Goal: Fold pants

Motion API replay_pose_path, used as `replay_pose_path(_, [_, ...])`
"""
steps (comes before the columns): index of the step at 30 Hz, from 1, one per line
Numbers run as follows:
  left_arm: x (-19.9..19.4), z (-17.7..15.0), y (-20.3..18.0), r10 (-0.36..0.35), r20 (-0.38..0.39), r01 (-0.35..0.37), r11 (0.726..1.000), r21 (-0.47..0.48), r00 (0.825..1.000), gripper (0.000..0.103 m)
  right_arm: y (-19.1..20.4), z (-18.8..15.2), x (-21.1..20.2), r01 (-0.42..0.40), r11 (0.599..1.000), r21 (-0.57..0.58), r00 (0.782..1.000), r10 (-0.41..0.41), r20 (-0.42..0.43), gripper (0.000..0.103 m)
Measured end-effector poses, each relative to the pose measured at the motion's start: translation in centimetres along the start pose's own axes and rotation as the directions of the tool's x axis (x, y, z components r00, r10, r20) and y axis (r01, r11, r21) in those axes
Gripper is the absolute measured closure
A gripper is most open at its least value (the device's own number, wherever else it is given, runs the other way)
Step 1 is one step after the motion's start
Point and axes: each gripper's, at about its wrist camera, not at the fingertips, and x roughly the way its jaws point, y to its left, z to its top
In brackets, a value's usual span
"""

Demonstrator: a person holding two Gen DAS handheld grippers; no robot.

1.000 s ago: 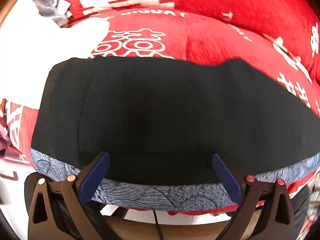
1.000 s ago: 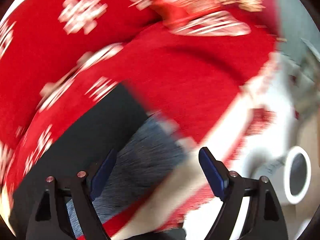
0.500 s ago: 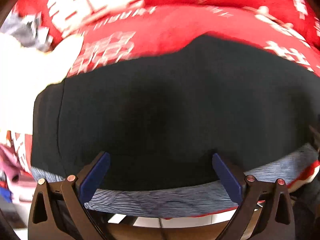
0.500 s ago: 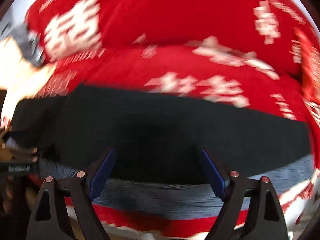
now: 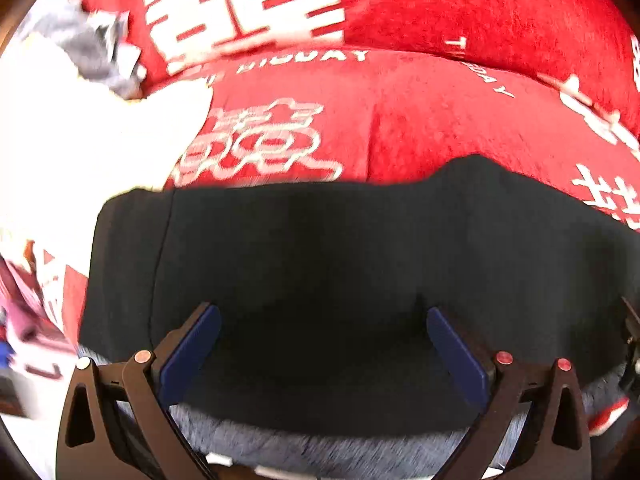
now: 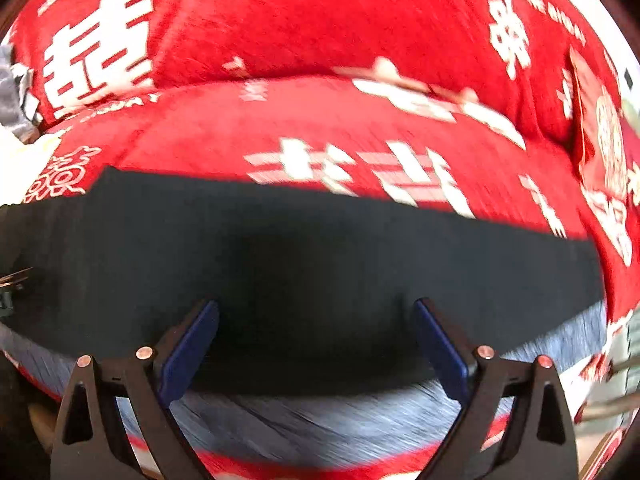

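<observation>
Both the left gripper (image 5: 323, 344) and right gripper (image 6: 316, 338) are hovering wide, the right's jaws opening, over black pants (image 5: 340, 264) lying on a red sofa (image 5: 420, 120), seemingly lining up to pinch the near edge for a fold.

The left gripper (image 5: 323, 334) has two black plastic fingers built as open triangular frames, each faced on its inner side with a flat dark-blue pad. Small round rivets sit on the finger tops: copper and silver ones on one finger, red ones on the other. The right gripper (image 6: 316, 330) is of the same build, black frames with dark-blue pads, and carries copper-coloured rivets on both fingers.
</observation>
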Motion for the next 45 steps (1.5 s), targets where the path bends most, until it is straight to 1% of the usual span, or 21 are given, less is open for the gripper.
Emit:
replay_pose_path(3, [1.6,0.2,-1.7,0.108,-0.002,-0.108,0.990,0.086,0.994,0.000,4.0,1.6,1.7,0.025,0.996,-0.083,1.000,-0.025,0.008,0.002])
replay_pose_path(4, [1.5,0.2,-1.8,0.120,0.017,-0.121,0.989,0.088,0.993,0.000,4.1,1.6,2.1,0.047,0.993,-0.109,0.999,-0.047,0.002,0.003])
replay_pose_path(6, [1.3,0.2,-1.6,0.196,0.035,-0.199,0.973,0.114,0.980,0.000,2.9,1.7,2.3,0.078,0.990,-0.114,0.997,-0.077,0.009,0.002])
replay_pose_path(8, [1.6,0.3,-0.8,0.237,0.046,-0.241,0.963,0.117,0.970,0.000,-0.3,1.8,2.5,0.121,0.991,-0.058,0.993,-0.122,0.001,0.001])
replay_pose_path(11, [2.5,0.9,1.2,0.208,0.000,-0.208,0.976,0.065,0.978,0.000,-7.5,2.2,3.2,0.212,0.975,0.070,0.977,-0.209,-0.041,0.001])
replay_pose_path(13, [2.6,1.2,1.8,0.220,-0.002,-0.220,0.974,0.052,0.975,0.000,-12.4,1.9,3.4,0.253,0.956,0.147,0.967,-0.247,-0.057,0.000])
replay_pose_path(15, [2.9,1.3,2.1,0.221,-0.005,-0.220,0.974,0.051,0.975,0.000,-17.4,1.2,3.4,0.309,0.925,0.220,0.951,-0.298,-0.081,0.000])
replay_pose_path(16, [3.0,1.3,2.1,0.221,-0.006,-0.220,0.974,0.053,0.975,0.000,-20.4,0.6,3.5,0.354,0.896,0.268,0.935,-0.338,-0.107,0.000])
replay_pose_path(18, [3.1,1.5,1.8,0.233,-0.007,-0.232,0.971,0.061,0.972,0.000,-24.3,0.0,3.6,0.379,0.861,0.338,0.925,-0.352,-0.141,0.000])
replay_pose_path(20, [2.9,1.6,1.3,0.237,-0.005,-0.236,0.969,0.070,0.972,0.000,-26.7,-0.3,3.5,0.361,0.841,0.403,0.933,-0.324,-0.159,0.000])
replay_pose_path(22, [1.8,1.3,0.4,0.153,-0.014,-0.152,0.986,0.072,0.988,0.000,-25.8,0.0,2.4,0.413,0.828,0.378,0.911,-0.380,-0.163,0.000])
replay_pose_path(23, [1.2,1.0,-0.1,0.129,-0.013,-0.128,0.989,0.073,0.992,0.000,-24.4,0.2,1.6,0.406,0.847,0.343,0.914,-0.382,-0.136,0.000])
replay_pose_path(26, [-1.6,-0.8,-3.1,0.085,0.038,-0.090,0.986,0.142,0.996,0.000,-16.7,0.4,-1.1,0.263,0.948,0.180,0.964,-0.263,-0.023,0.000])
replay_pose_path(29, [-3.4,-3.0,-6.9,0.105,0.123,-0.136,0.953,0.269,0.987,0.000,-8.9,-1.1,-2.8,0.119,0.993,0.014,0.993,-0.119,0.022,0.000])
replay_pose_path(32, [-2.5,-4.2,-9.0,0.145,0.148,-0.191,0.909,0.370,0.978,0.000,-4.5,-2.7,-1.5,0.073,0.992,-0.103,0.997,-0.076,-0.032,0.000])
replay_pose_path(34, [-2.2,-4.0,-8.4,0.124,0.142,-0.168,0.920,0.354,0.982,0.000,-4.6,-3.2,-0.6,0.091,0.990,-0.110,0.993,-0.099,-0.065,0.000])
replay_pose_path(35, [-2.1,-3.7,-7.9,0.127,0.133,-0.165,0.927,0.338,0.983,0.000,-6.0,-3.2,-0.4,0.083,0.995,-0.059,0.993,-0.088,-0.079,0.000])
replay_pose_path(39, [-0.7,-2.5,-5.1,0.194,0.107,-0.218,0.933,0.288,0.975,0.000,-13.2,-3.7,0.6,0.144,0.983,0.117,0.980,-0.125,-0.157,0.000])
replay_pose_path(40, [-0.4,-2.3,-4.4,0.209,0.090,-0.226,0.934,0.276,0.974,0.000,-15.5,-4.1,0.7,0.106,0.978,0.177,0.983,-0.076,-0.166,0.000])
replay_pose_path(42, [-0.6,-2.7,-4.5,0.229,0.078,-0.241,0.931,0.275,0.970,0.000,-18.4,-4.6,0.9,0.127,0.965,0.230,0.979,-0.084,-0.187,0.000])
replay_pose_path(45, [-1.4,-3.1,-3.7,0.264,0.120,-0.288,0.915,0.281,0.957,0.000,-22.4,-5.7,0.6,0.138,0.945,0.298,0.979,-0.084,-0.187,0.000])
